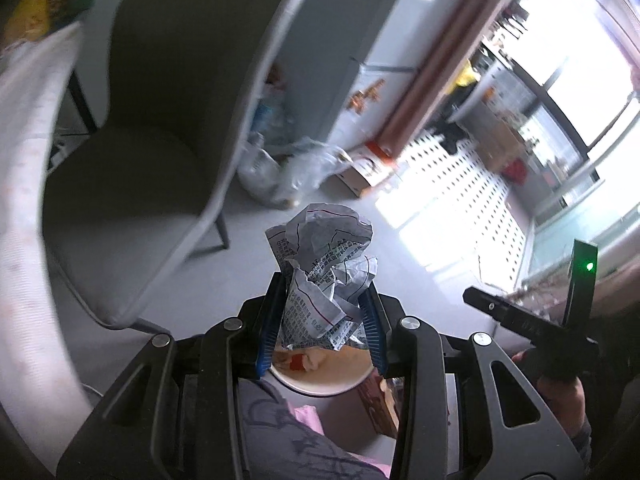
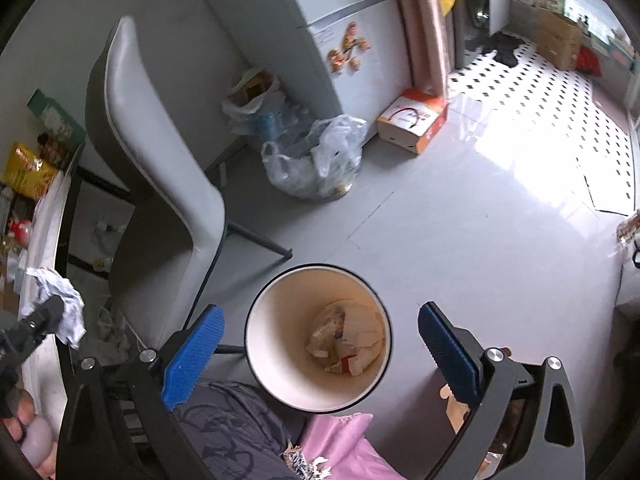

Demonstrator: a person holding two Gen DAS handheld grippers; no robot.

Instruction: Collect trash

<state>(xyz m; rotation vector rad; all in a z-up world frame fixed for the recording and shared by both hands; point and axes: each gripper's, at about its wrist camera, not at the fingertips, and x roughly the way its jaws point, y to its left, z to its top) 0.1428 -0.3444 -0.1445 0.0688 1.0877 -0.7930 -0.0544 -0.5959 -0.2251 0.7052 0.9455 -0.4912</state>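
My left gripper is shut on a crumpled printed paper wrapper, held above the round white waste bin on the floor. In the right wrist view the bin stands open below me with paper scraps at its bottom. My right gripper is open and empty, its blue pads on either side of the bin. The left gripper with the wrapper shows at the left edge of the right wrist view.
A grey chair stands left of the bin beside a cluttered table. Plastic bags and a cardboard box lie by the fridge. A pink cloth lies just below the bin.
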